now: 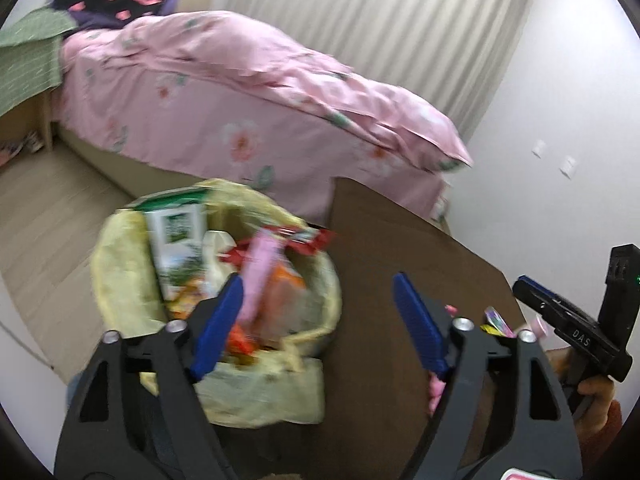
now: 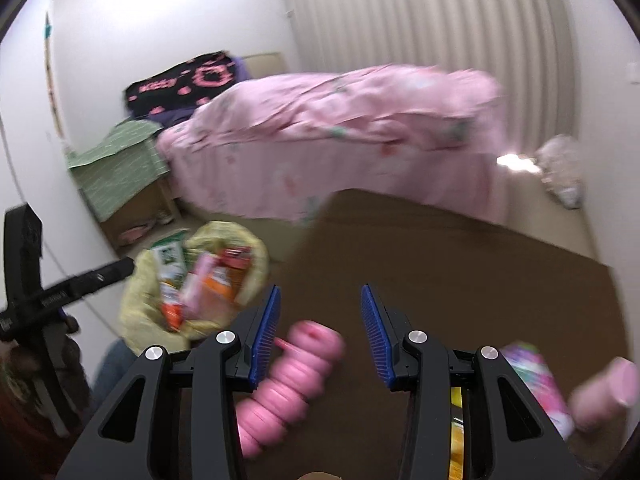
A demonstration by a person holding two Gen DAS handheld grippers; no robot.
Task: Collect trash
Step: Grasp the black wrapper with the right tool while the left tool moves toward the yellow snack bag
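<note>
Pink floral bed [image 1: 224, 92], pleated curtain [image 1: 400, 20]

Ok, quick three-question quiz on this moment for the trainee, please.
1. True or false: the left gripper is shut on a wrapper.
2. Where is the bin bag? A) on the table B) on the floor beside the table C) on the bed
3. Fill in: below the right gripper on the table lies a row of ____ coloured rounded pieces.

Key: 1 false, its jaws are open and empty. 2 B. 3 pink.
</note>
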